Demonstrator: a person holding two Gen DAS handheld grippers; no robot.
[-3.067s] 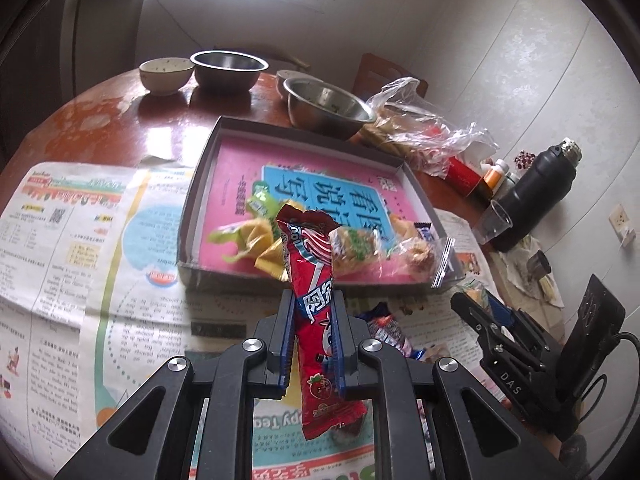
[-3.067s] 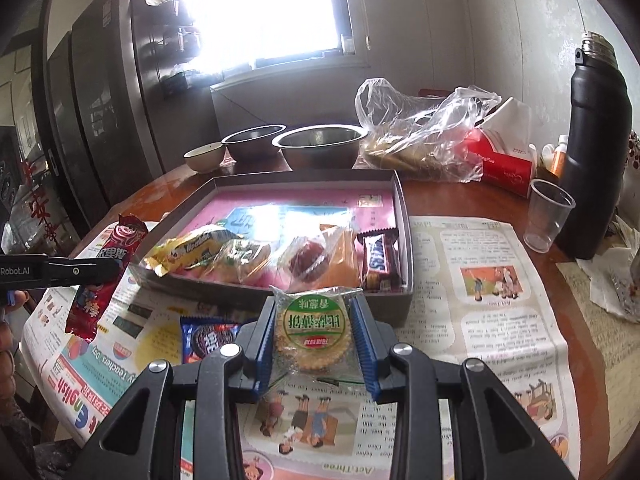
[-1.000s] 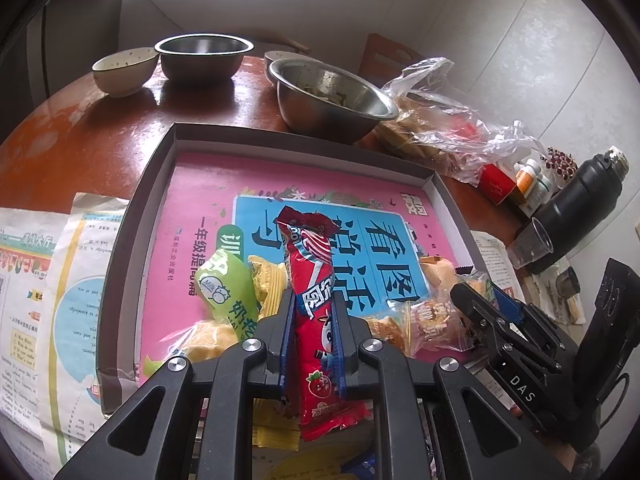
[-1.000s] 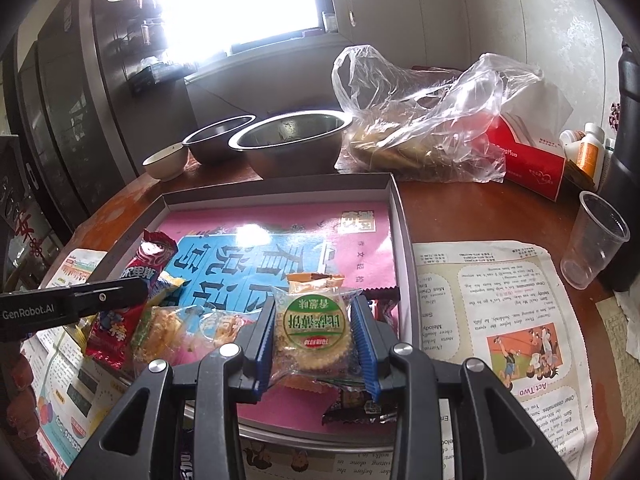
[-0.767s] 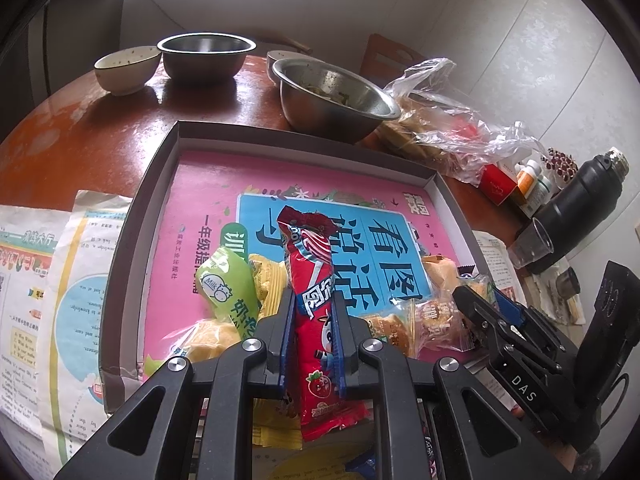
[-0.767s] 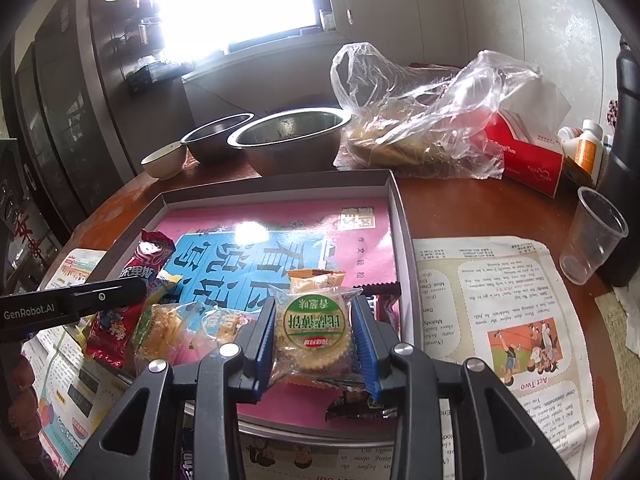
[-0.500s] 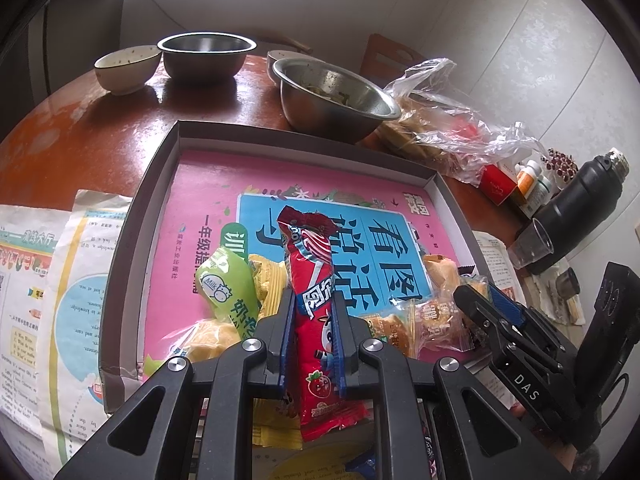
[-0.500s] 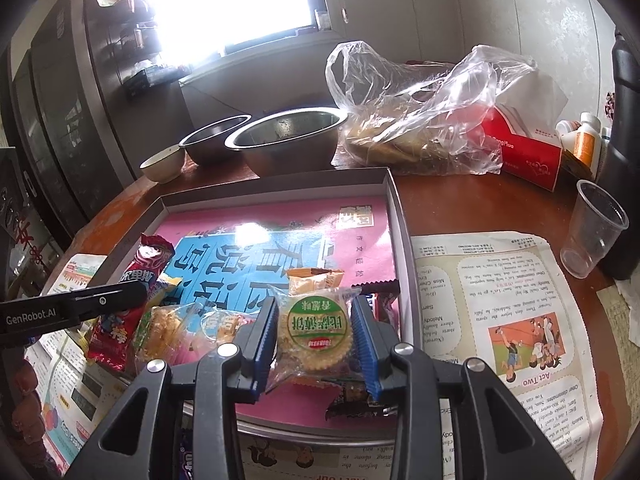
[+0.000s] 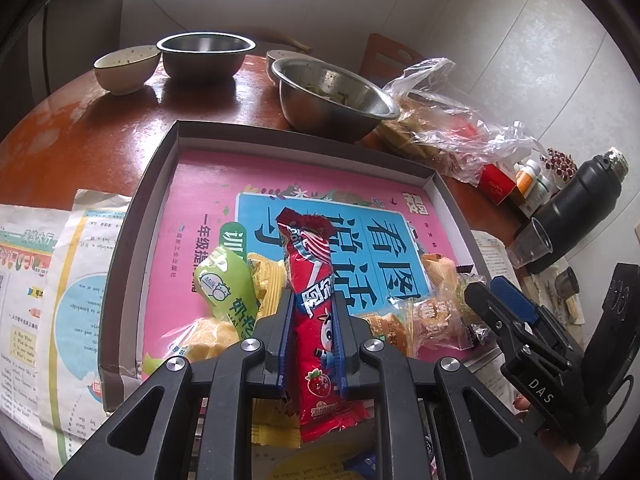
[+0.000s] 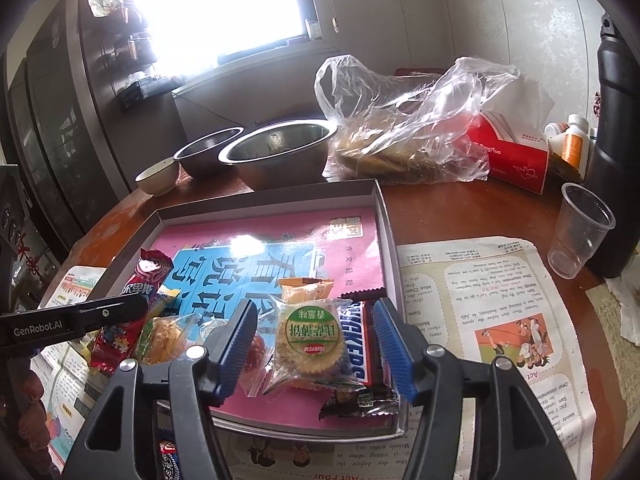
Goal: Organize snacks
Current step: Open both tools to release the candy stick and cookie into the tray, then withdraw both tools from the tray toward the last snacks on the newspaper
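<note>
My left gripper [image 9: 311, 336] is shut on a long red snack packet [image 9: 316, 300] and holds it over the near edge of the grey box [image 9: 132, 240] with a pink and blue book inside. My right gripper [image 10: 316, 344] is open; the round cracker packet [image 10: 310, 342] lies between its spread fingers on the snacks in the box [image 10: 386, 236], beside a Snickers bar [image 10: 360, 350]. Green and yellow packets [image 9: 228, 292] lie in the box's near left. The right gripper also shows in the left wrist view [image 9: 500, 308].
Two steel bowls [image 9: 332, 100] [image 9: 206, 54] and a white bowl [image 9: 126, 66] stand behind the box. A plastic bag of food [image 10: 404, 128], red tissue box [image 10: 512, 156], plastic cup [image 10: 580, 232] and black flask [image 10: 618, 120] stand right. Newspaper [image 10: 492, 304] covers the near table.
My right gripper has opened and let go of the round cracker packet, which now rests on the snacks in the box. My left gripper still holds the red packet, barely moved.
</note>
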